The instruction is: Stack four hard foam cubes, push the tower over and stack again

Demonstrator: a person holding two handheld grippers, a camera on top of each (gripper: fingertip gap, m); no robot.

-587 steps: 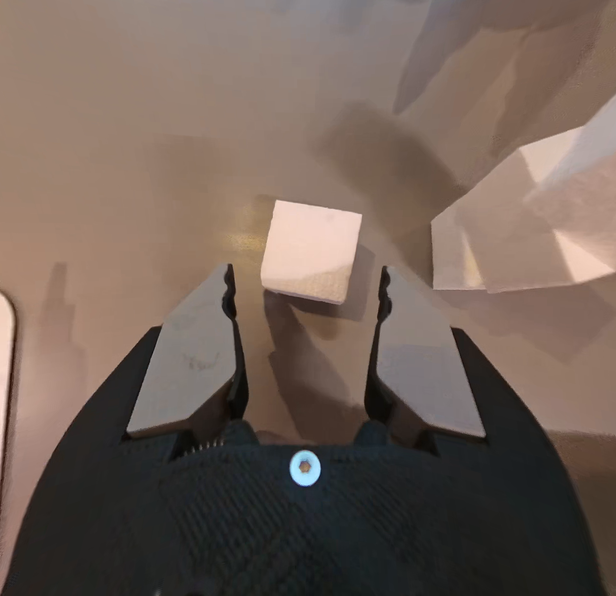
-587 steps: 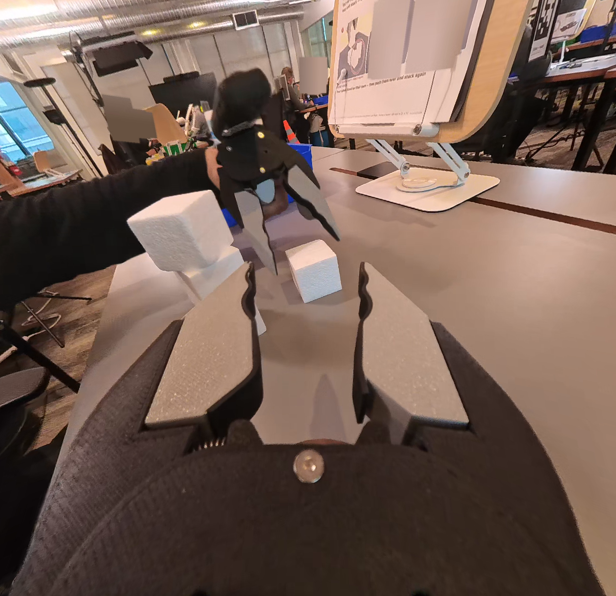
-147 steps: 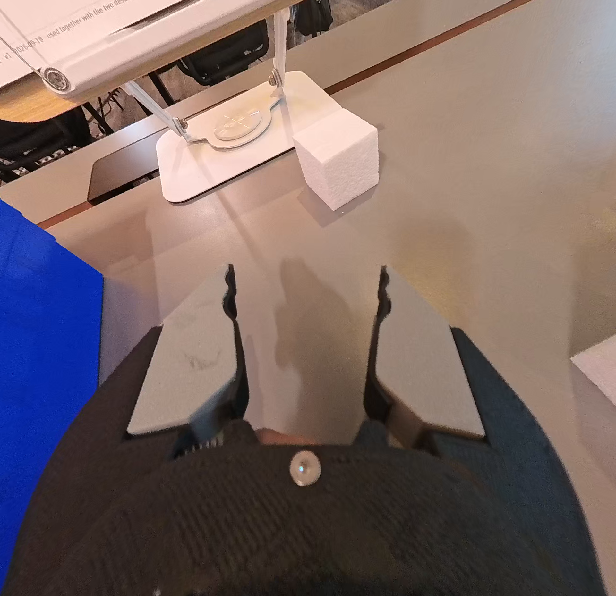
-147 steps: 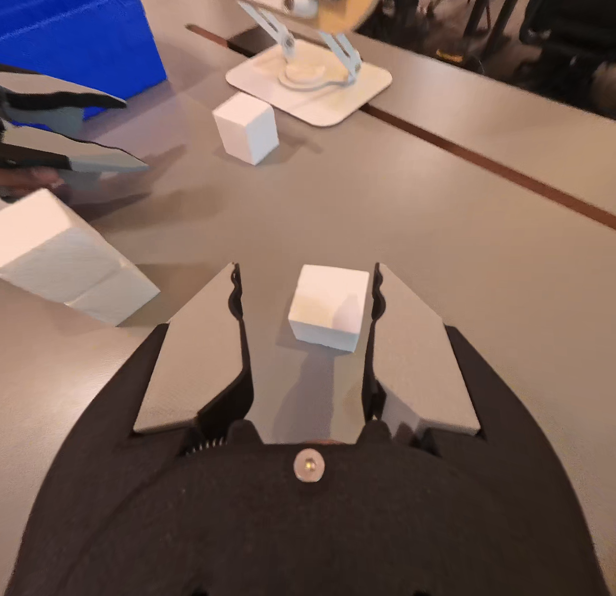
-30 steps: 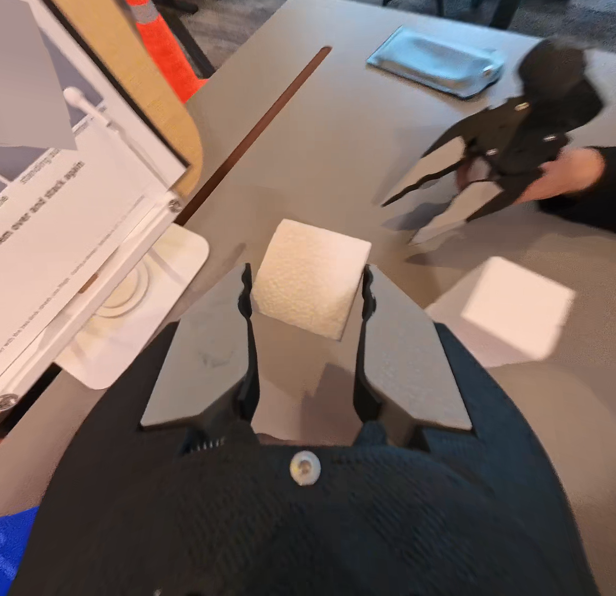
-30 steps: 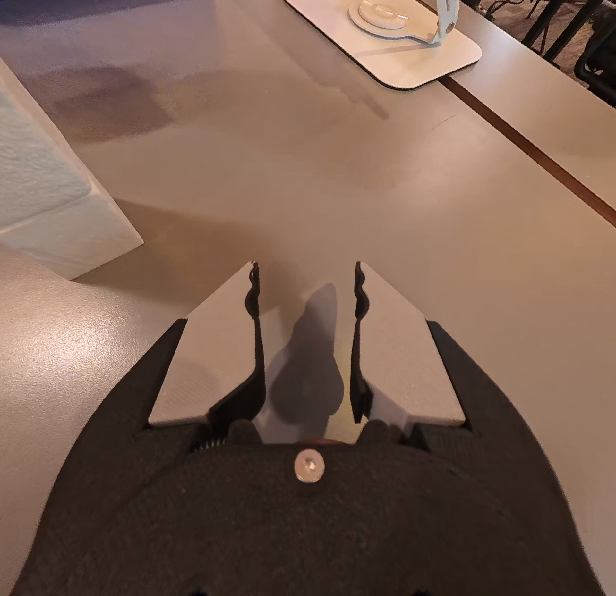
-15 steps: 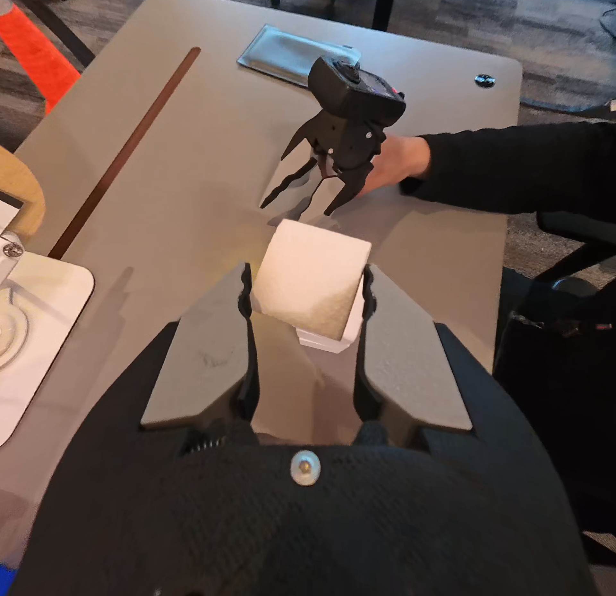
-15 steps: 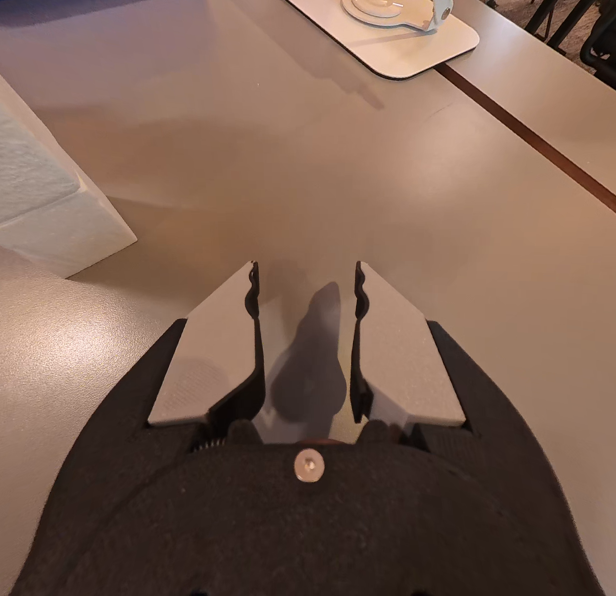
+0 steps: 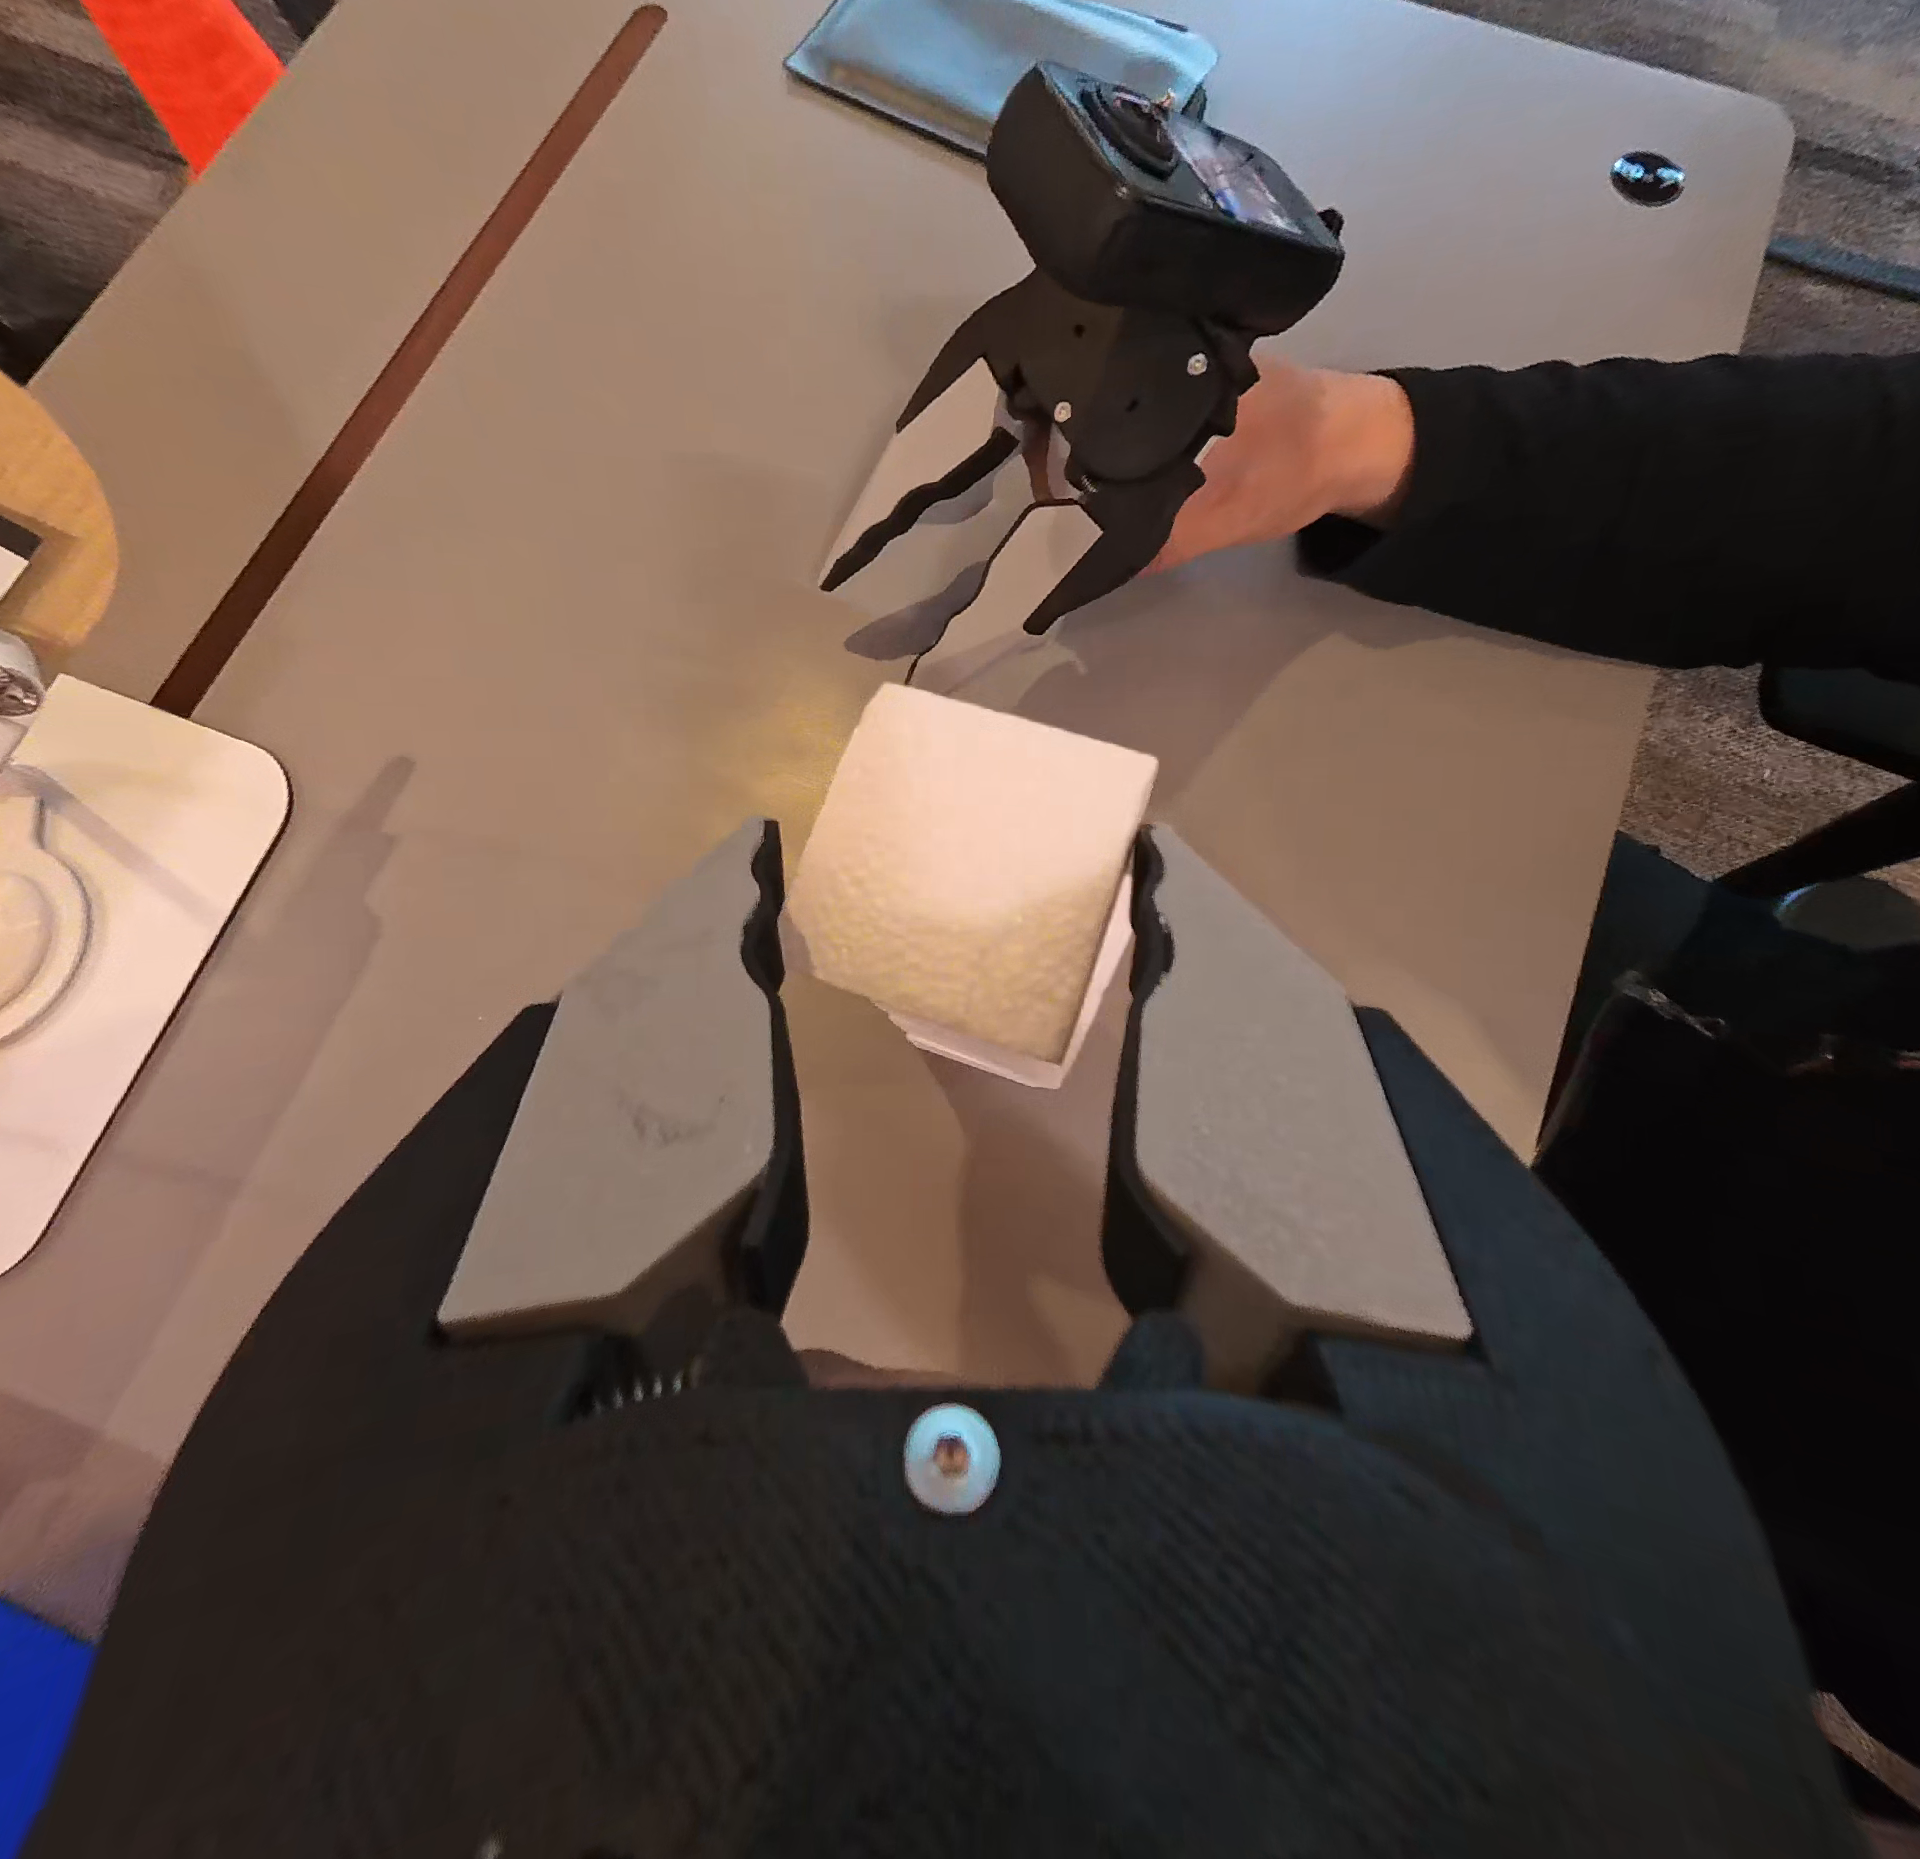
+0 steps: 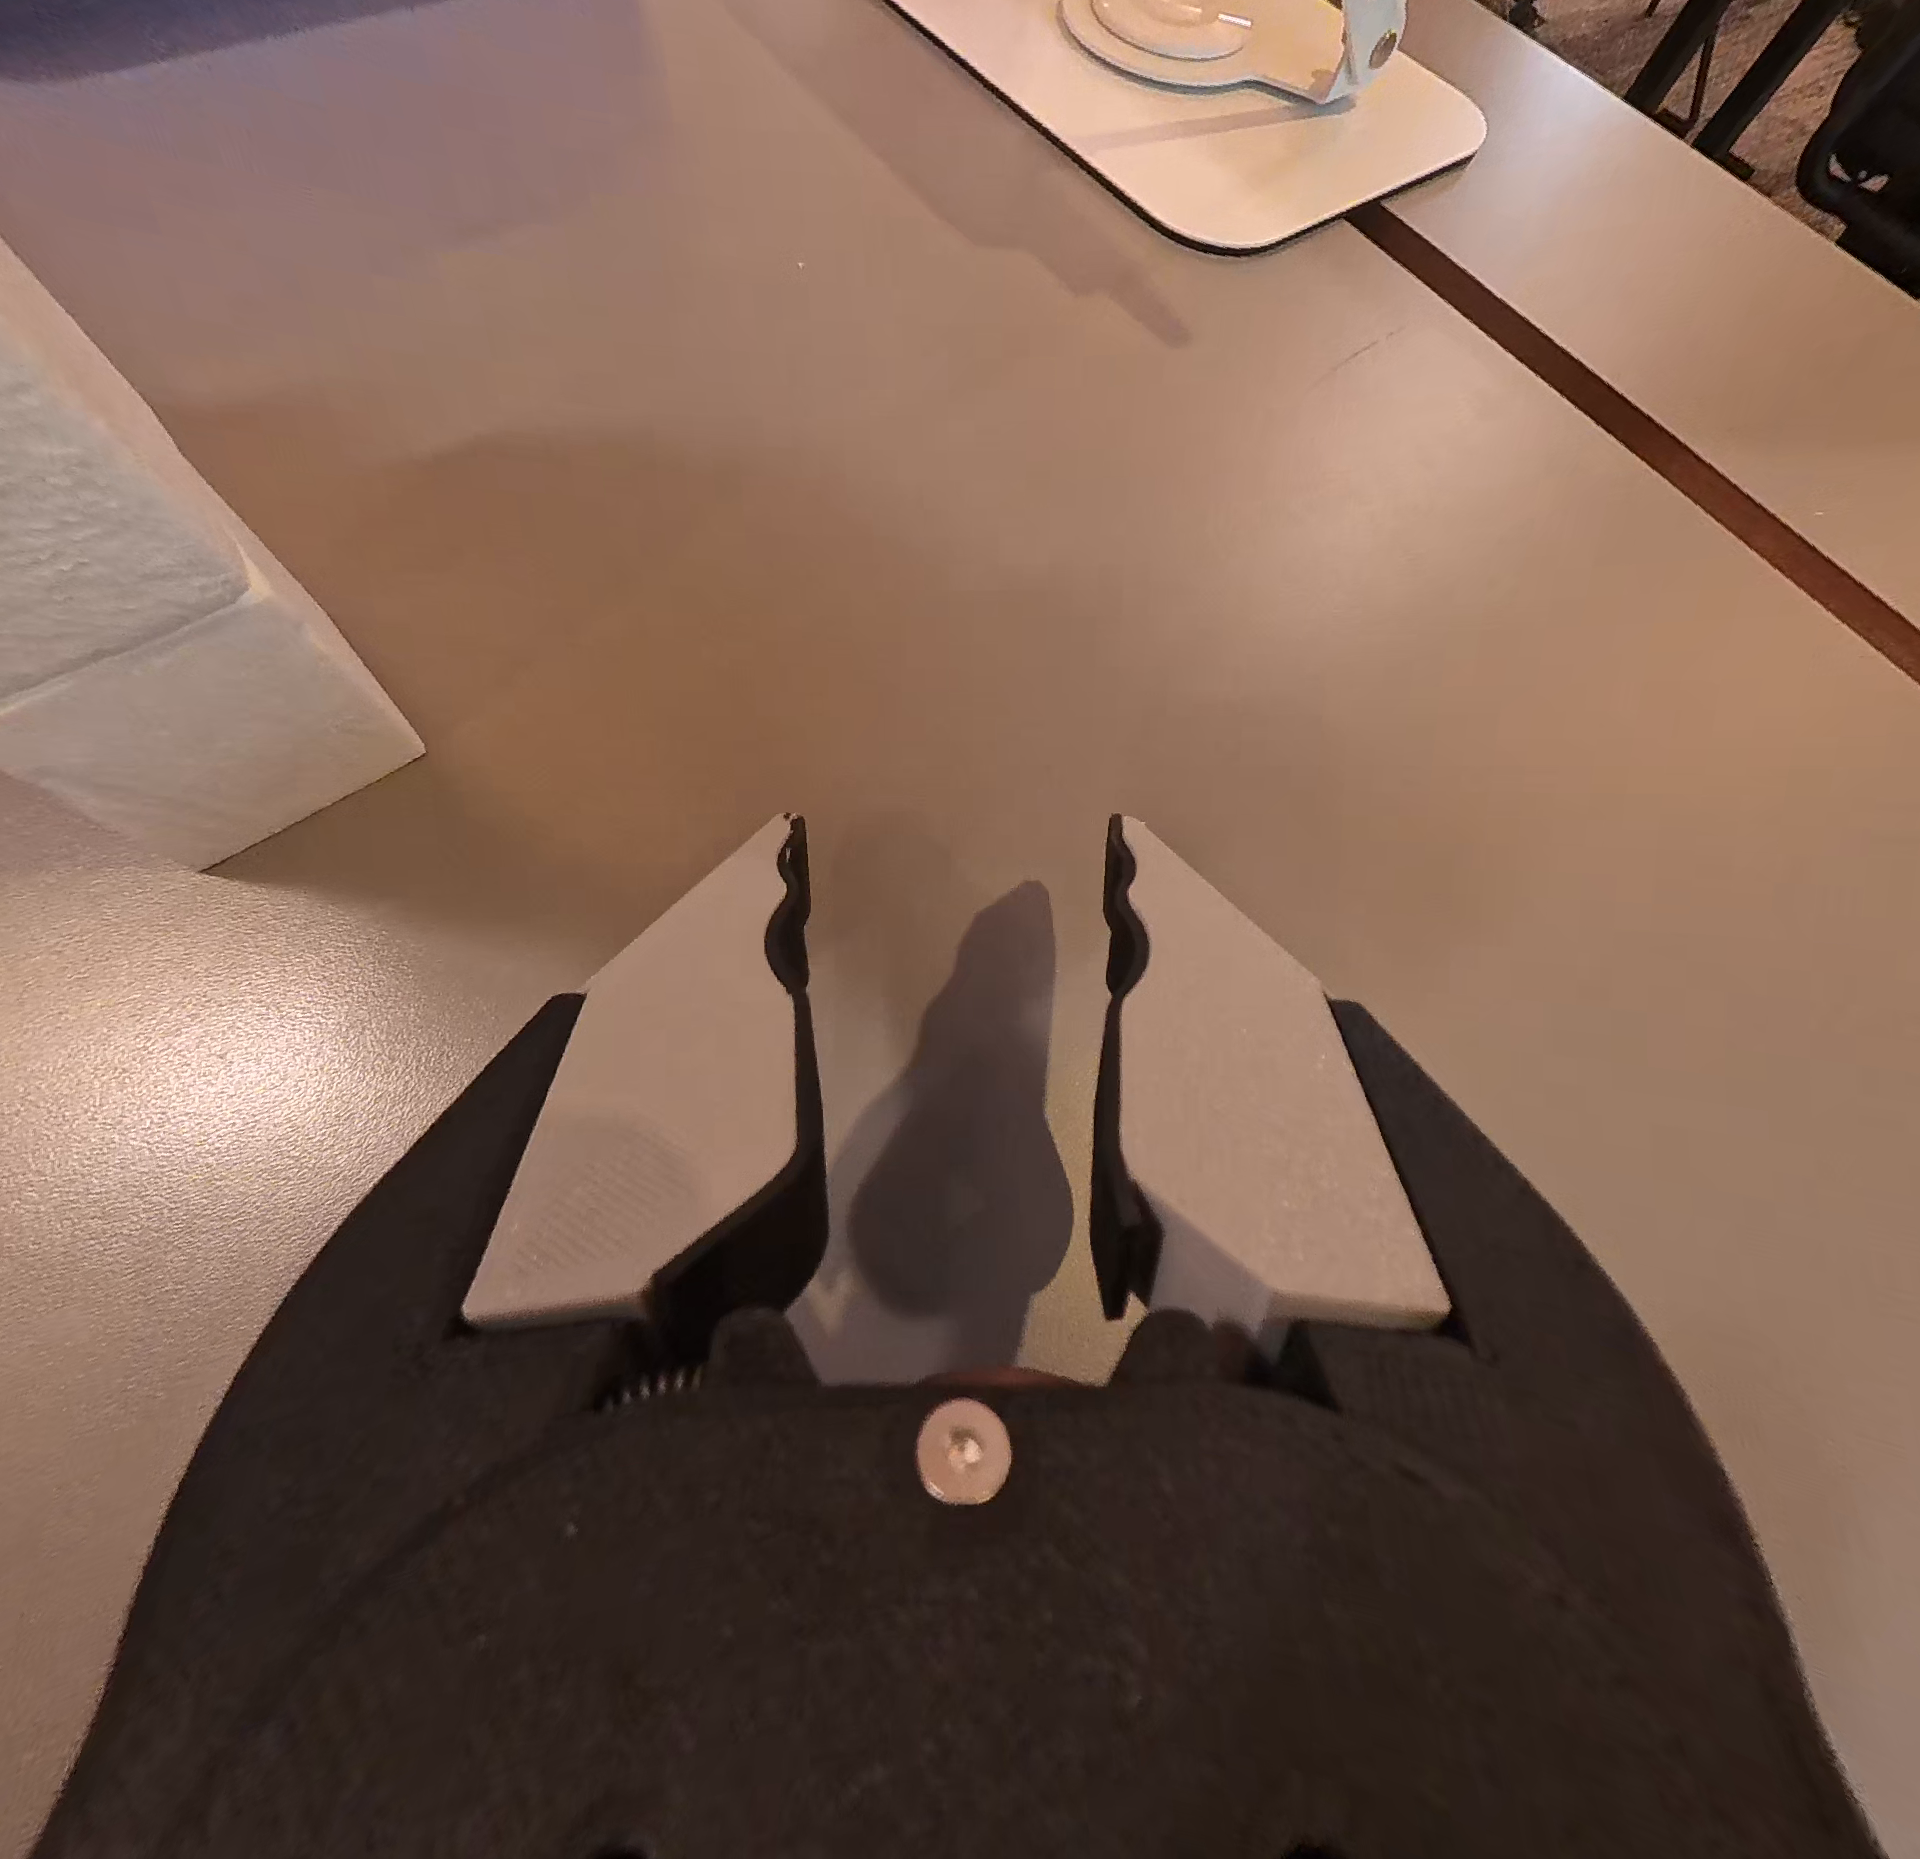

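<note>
Left gripper [image 9: 951, 864] clamps a cube [image 9: 971, 864] above the stack [image 10: 135, 666]; right gripper [image 10: 954, 843] gapes empty, left view alone showing both.

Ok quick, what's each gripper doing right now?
Left gripper: shut on the white hard foam cube, above another white cube.
Right gripper: open, empty, over the grey table.

No legible text, label, brand, number or sign in either wrist view. The small lit display on the black camera body [image 9: 1164, 204] atop the far hand-held gripper [image 9: 940, 604] is too small to resolve. The white rounded stand base plate [image 10: 1226, 136] shows bare, unmarked surfaces.
</note>
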